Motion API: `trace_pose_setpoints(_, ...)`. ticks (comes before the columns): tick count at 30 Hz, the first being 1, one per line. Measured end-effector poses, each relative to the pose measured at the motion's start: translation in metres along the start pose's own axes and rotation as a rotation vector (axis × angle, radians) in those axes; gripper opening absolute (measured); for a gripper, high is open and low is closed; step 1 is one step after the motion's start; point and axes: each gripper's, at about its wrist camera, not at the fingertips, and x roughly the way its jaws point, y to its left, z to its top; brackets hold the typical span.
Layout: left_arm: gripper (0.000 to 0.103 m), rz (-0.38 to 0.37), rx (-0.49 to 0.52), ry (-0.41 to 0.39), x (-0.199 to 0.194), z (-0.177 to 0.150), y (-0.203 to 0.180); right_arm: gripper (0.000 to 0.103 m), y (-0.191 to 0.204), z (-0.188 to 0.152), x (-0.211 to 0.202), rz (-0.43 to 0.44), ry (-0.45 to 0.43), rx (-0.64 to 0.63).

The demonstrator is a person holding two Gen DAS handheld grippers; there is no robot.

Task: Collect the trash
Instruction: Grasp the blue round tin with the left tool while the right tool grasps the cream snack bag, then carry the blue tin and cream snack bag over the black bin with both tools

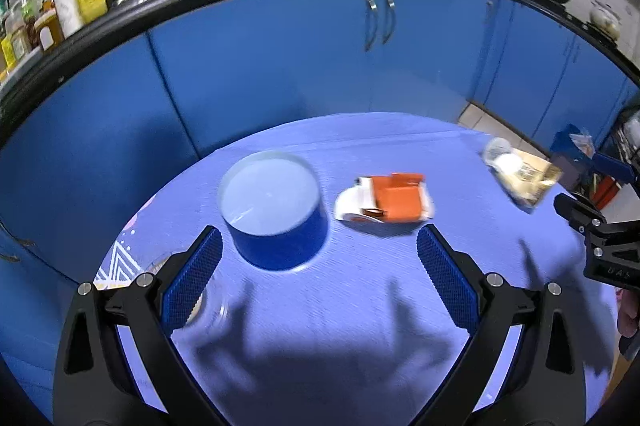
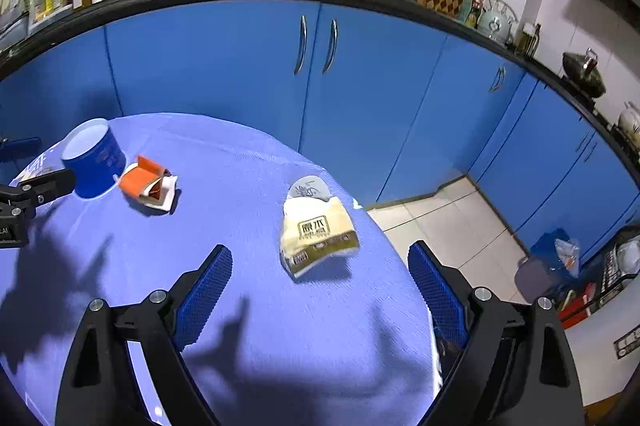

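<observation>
Both tongs tilt down over the tabletop (image 1: pixel 360 306), jaws apart and empty: left tongs (image 1: pixel 320 270) near the blue tub (image 1: pixel 280 242), right tongs (image 2: pixel 320 290) near the tissue pack (image 2: pixel 316 234).

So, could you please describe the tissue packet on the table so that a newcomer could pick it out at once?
Start at the round table with the blue cloth, in front of the blue cabinets. The tissue packet lies alone near the cloth's edge on the tiled-floor side, apart from the blue tub and the orange-and-white carton. It alone is pale yellow, soft and crumpled, with a dark printed label.
</observation>
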Motion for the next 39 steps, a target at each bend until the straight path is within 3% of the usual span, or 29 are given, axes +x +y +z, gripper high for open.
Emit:
trace_pose_setpoints(8, 0.096, 0.011, -0.039, 0.046, 0.042, 0.014, 0.017, 0.086, 0.008, 0.013, 0.041, 0.026, 0.037, 0.01)
trace_pose_setpoints(11, 0.096, 0.011, -0.041, 0.061, 0.053, 0.016, 0.018, 0.072, 0.011, 0.015, 0.052, 0.038, 0.052, 0.011)
trace_pose_setpoints(15, 0.088, 0.003, -0.053, 0.082, 0.063, 0.017, 0.022, 0.044, 0.014, 0.014, 0.062, 0.066, 0.078, 0.001)
trace_pose_setpoints(17, 0.078, 0.016, -0.052, 0.079, 0.064, 0.017, 0.023, 0.038, 0.018, 0.012, 0.062, 0.063, 0.075, -0.021)
trace_pose_setpoints(21, 0.076, 0.013, -0.054, 0.077, 0.061, 0.015, 0.023, 0.025, 0.024, 0.01, 0.056, 0.052, 0.054, -0.058)
trace_pose_setpoints(33, 0.076, -0.007, -0.023, 0.042, 0.031, 0.005, 0.011, 0.022, 0.028, 0.006, 0.019, 0.053, 0.02, -0.092)
trace_pose_setpoints(39, 0.076, -0.03, 0.012, 0.019, 0.006, 0.0, -0.013, 0.022, 0.022, -0.002, -0.005, 0.034, -0.003, -0.106)
